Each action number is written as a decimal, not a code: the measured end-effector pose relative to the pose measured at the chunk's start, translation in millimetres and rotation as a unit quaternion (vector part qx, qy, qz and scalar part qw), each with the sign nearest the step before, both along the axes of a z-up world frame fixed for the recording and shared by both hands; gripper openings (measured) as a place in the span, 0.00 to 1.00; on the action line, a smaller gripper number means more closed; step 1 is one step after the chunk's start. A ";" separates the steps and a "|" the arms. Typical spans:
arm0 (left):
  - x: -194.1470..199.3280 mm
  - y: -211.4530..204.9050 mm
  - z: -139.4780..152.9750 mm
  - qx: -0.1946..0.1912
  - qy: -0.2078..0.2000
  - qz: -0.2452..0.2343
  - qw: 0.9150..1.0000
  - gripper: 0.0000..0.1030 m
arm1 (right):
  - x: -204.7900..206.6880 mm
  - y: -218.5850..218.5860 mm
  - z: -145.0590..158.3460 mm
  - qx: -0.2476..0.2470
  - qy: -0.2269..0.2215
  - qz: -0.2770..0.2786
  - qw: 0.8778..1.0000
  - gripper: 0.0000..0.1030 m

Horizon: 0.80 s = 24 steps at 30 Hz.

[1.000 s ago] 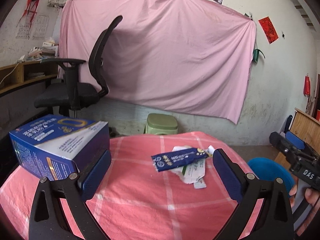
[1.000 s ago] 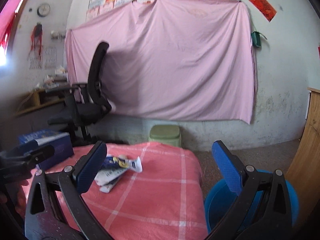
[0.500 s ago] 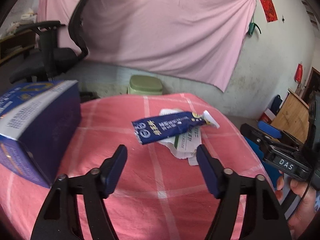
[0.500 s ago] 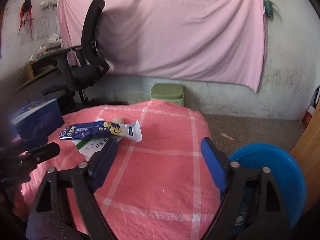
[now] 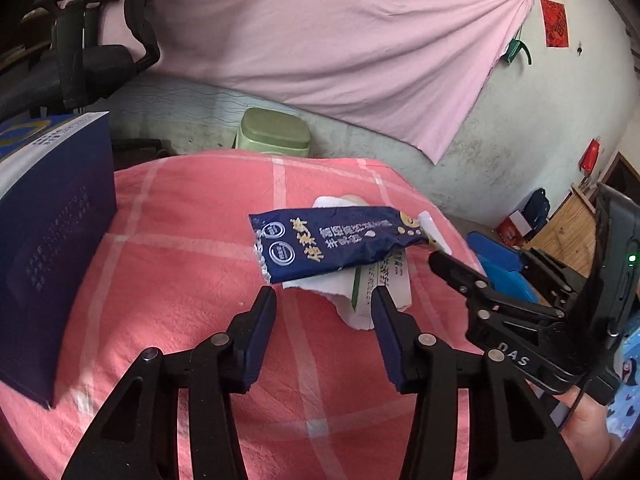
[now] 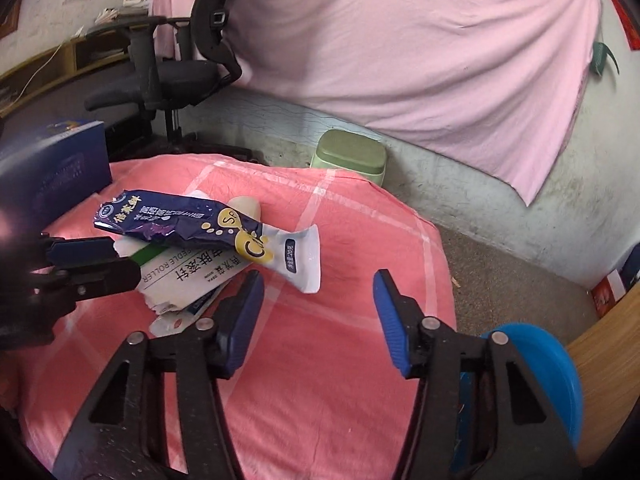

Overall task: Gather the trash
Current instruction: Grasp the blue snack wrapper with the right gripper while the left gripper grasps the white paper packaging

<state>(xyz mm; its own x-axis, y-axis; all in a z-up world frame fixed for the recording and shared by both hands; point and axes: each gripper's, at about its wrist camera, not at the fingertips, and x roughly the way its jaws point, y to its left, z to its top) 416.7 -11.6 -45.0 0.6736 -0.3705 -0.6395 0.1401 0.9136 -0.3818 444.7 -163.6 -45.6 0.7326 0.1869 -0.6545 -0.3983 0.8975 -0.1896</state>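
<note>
A round table covered by a pink checked cloth [image 5: 180, 280] is seen from both wrist views. Near its middle a small heap of trash is piled: a crumpled dark blue wrapper [image 5: 332, 242] lies on top, with torn white paper packaging [image 5: 360, 296] spread beneath it. From the right wrist view a pale rounded object [image 6: 246, 206] is partly seen behind the wrapper; what it is cannot be told.

The left gripper [image 5: 324, 306] is held just near of the heap, tilted down towards it. Its jaws are closing and are now fairly narrow; the torn edge of the paper appears to reach into the gap, but the pads are not pressed on it. The right gripper [image 6: 318, 290] is held to the right of the heap, over bare cloth, near the wrapper's white end. Its jaws are closing too, yet stand wider, and nothing is held between them.

A large dark blue box [image 5: 48, 240] stands at the left side of the table. A blue bin [image 6: 536, 368] is placed on the floor at the table's near right. Beyond the far edge a green stool [image 5: 274, 136] and a black office chair [image 6: 172, 72] are seen, and a pink sheet [image 5: 320, 40] is hung on the far wall.
</note>
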 end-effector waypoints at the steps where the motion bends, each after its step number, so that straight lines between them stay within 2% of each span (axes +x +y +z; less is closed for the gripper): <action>1: 0.6 0.4 1.3 -0.001 -0.003 -0.001 1.000 0.42 | 1.4 0.3 -0.4 -0.001 0.002 0.005 1.000 0.71; 4: 6.8 -1.4 2.7 -0.001 -0.007 -0.007 1.000 0.39 | 4.7 2.9 -1.6 -0.007 0.007 0.014 1.000 0.67; 5: 8.7 -2.0 2.4 -0.002 -0.006 -0.009 1.000 0.35 | 6.2 3.6 -2.5 -0.010 0.010 0.017 1.000 0.66; 6: 10.2 -3.2 1.9 -0.002 -0.004 -0.013 1.000 0.32 | 7.4 5.0 -3.0 -0.012 0.013 0.019 1.000 0.62; 10: 12.4 -2.3 0.5 -0.008 -0.001 -0.017 1.000 0.31 | 9.9 8.1 -7.4 -0.016 0.027 0.030 0.999 0.43; 14: 12.9 -2.5 1.8 -0.010 -0.006 -0.017 1.000 0.29 | 7.7 10.3 -8.4 -0.019 0.026 0.040 0.999 0.39; 16: 11.9 -3.0 2.9 -0.008 -0.010 -0.017 1.000 0.28 | 6.3 10.4 -8.1 -0.019 0.024 0.041 0.999 0.31; 18: 9.6 -2.3 2.4 -0.010 -0.014 -0.016 1.000 0.27 | 4.5 7.7 -7.0 -0.013 0.019 0.036 0.999 0.29; 24: 2.4 -2.2 6.0 -0.014 -0.028 -0.012 0.999 0.25 | -4.5 -13.9 3.7 0.044 0.005 0.014 0.999 0.27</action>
<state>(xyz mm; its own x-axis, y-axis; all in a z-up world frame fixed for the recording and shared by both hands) 419.1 -13.8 -39.1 0.6980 -0.4051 -0.5904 0.1839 0.8983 -0.3989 440.2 -177.5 -41.9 0.7201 0.2637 -0.6418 -0.4242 0.8993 -0.1064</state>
